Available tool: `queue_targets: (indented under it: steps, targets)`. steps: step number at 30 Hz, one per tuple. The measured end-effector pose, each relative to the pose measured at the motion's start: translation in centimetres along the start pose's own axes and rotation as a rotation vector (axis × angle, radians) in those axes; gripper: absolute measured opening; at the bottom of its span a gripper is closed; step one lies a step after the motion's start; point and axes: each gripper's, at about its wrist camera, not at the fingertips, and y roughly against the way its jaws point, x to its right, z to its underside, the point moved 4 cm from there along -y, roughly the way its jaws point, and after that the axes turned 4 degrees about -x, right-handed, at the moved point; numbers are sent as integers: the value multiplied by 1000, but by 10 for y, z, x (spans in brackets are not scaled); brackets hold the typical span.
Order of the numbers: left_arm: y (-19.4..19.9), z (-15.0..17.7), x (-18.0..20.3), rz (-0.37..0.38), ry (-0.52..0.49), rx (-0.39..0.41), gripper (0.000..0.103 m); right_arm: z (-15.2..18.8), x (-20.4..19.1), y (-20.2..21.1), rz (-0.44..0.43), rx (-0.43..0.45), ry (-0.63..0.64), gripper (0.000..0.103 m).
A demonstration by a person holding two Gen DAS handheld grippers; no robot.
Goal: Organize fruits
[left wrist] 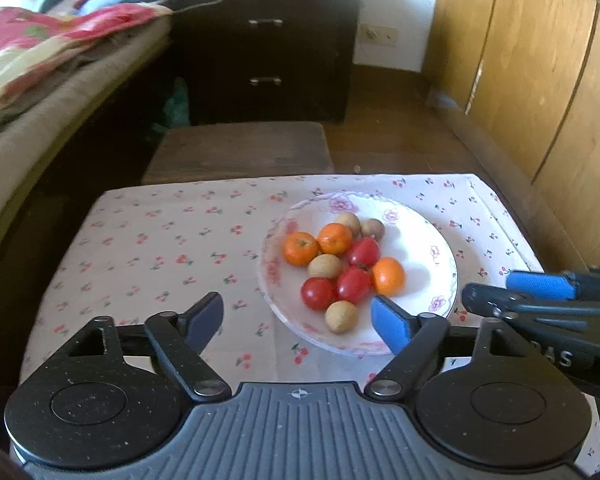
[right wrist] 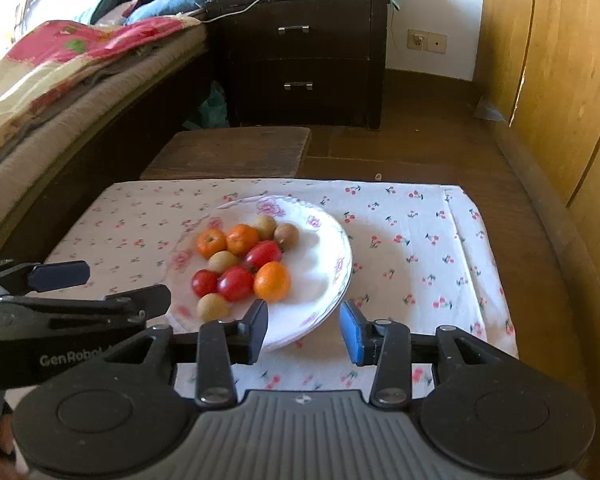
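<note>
A white flowered plate sits on the cherry-print tablecloth. It holds three oranges, three red tomatoes and several small brown round fruits, all bunched together. My left gripper is open at the plate's near left rim and holds nothing. It also shows at the left edge of the right wrist view as the left gripper. My right gripper is partly open. The plate's near right rim lies behind the gap, and the pads do not press on it.
The cloth-covered table ends just beyond the plate. A low wooden stool stands behind it. A bed runs along the left, a dark nightstand is at the back, and a wooden wardrobe lines the right.
</note>
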Motion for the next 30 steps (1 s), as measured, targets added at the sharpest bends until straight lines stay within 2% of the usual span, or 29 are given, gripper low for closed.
queue_targets:
  steps: [6,8,14,21,30]
  targets:
    - [21,25,-7,-48,22,14,94,24,-11,28,-22,13,-21,41]
    - [28,35,-8,-61,28,21,103,35,-15,34,-23,7,-20,41]
    - [50,59,-3,-103,4,44,103,64,-19,50,-15,-8,-31,41]
    - [72,89,1,-92,-14,61,103,88,-17,68,-26,-6,-56,42]
    - [90,109,4,-104,-25,65,103,110,-26,89,-47,9,-51,42]
